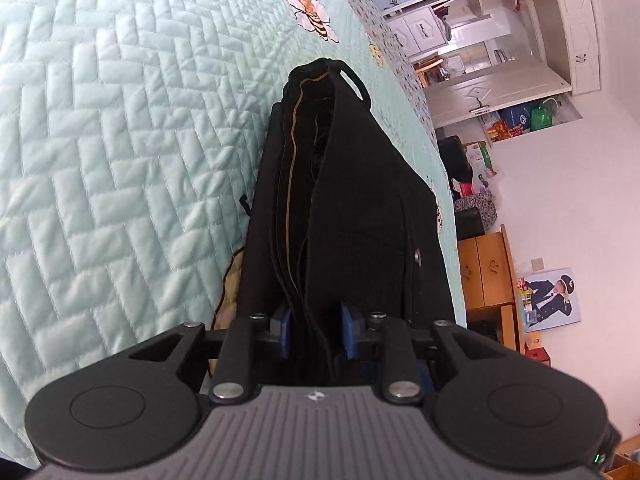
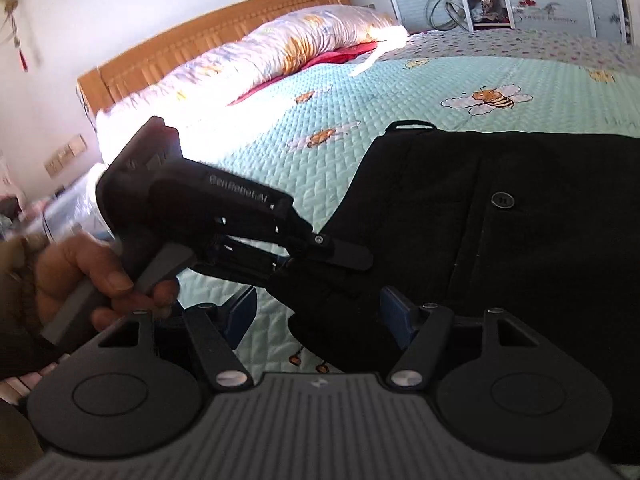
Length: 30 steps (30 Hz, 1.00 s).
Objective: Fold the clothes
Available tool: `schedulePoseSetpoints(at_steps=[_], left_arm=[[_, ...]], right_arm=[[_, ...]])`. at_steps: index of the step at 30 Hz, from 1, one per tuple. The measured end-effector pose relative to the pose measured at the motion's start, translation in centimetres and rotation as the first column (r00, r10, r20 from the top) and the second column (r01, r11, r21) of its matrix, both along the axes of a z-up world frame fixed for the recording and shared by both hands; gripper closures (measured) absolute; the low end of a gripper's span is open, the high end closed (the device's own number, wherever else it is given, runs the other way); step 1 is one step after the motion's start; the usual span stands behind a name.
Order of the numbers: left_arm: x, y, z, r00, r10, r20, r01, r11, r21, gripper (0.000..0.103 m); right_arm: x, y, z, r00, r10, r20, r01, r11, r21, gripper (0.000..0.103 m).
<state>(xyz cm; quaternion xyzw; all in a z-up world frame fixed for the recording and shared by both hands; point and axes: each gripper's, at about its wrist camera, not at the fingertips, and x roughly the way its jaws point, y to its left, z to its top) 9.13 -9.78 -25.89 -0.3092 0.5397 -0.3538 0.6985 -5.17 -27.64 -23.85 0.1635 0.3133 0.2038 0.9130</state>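
Black trousers lie on a mint quilt spread over a bed, their waistband, with a belt loop and a dark button, turned toward the far side. In the left wrist view a bunched fold of the trousers rises between the blue pads of the left gripper, which stand close together and press on the cloth from both sides. The right wrist view shows the same left gripper reaching in from the left, its black fingers on the near left edge of the trousers, with a person's hand wrapped around its grey handle. The right gripper stands with its blue pads wide apart; the trousers' near edge lies between them, touching the right pad, while the left pad sits over bare quilt. Printed bees dot the quilt. At the far left a rolled floral duvet rests against a wooden headboard. White cupboards and a low wooden cabinet line the wall beyond the bed.
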Motion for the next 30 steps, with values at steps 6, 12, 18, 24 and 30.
schedulePoseSetpoints(at_steps=[6, 12, 18, 24, 30], left_arm=[[-1.0, 1.2, 1.9, 0.993, 0.101, 0.06, -0.103, 0.994, 0.039, 0.059], [-2.9, 0.6, 8.5, 0.928, 0.121, 0.351, -0.178, 0.975, 0.133, 0.052], [-2.9, -8.3, 7.5, 0.919, -0.204, 0.337, 0.114, 0.957, 0.267, 0.048], [-1.7, -10.1, 5.7, 0.9, -0.287, 0.327, 0.146, 0.907, 0.395, 0.054], [-1.2, -10.3, 5.6, 0.894, -0.317, 0.315, 0.158, 0.883, 0.441, 0.061]], right_arm=[[-4.5, -14.2, 1.5, 0.945, -0.326, -0.005, 0.297, 0.855, 0.425, 0.034], [-12.4, -21.5, 1.7, 0.768, -0.64, 0.034, 0.63, 0.764, 0.141, 0.03], [-12.3, -15.4, -2.3, 0.878, -0.468, 0.097, 0.473, 0.819, -0.326, 0.026], [-10.9, -14.4, -2.2, 0.905, -0.403, 0.138, 0.426, 0.847, -0.319, 0.056], [-11.2, -12.8, -3.7, 0.956, -0.284, 0.078, 0.289, 0.853, -0.435, 0.061]])
